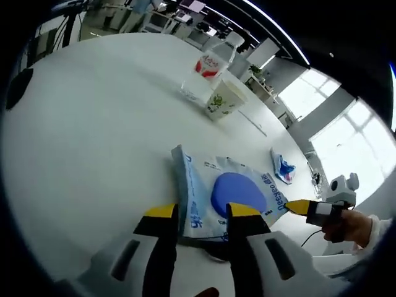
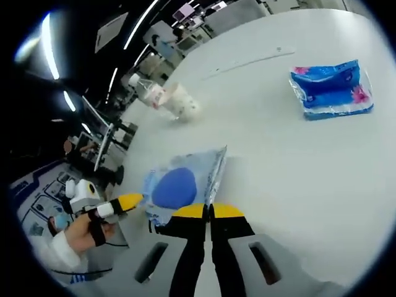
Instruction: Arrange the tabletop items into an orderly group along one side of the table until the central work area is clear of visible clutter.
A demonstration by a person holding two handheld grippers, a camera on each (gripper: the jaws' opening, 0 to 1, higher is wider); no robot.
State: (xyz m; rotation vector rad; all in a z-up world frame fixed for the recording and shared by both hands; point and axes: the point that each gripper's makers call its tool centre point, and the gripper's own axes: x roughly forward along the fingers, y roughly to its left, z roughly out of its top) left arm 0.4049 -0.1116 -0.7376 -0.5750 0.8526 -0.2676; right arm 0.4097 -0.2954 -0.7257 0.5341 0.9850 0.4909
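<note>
A light-blue wet-wipe packet [image 1: 238, 185] with a round blue lid lies on the white table [image 1: 93, 136]. My left gripper [image 1: 203, 211] is open, its yellow-tipped jaws straddling the packet's near edge. My right gripper [image 2: 208, 211] is shut, with the packet's [image 2: 179, 185] thin edge running down between its tips. In the left gripper view the right gripper [image 1: 301, 207] touches the packet's far side. In the right gripper view the left gripper [image 2: 127, 201], held by a hand, meets the packet's left side.
A water bottle [image 1: 213, 62] with a red label and a paper cup [image 1: 224, 99] with green print sit together farther along the table, also seen as bottle [image 2: 148, 91] and cup [image 2: 182, 102]. A blue tissue pack [image 2: 331, 90] lies apart, near the table edge [image 1: 283, 168].
</note>
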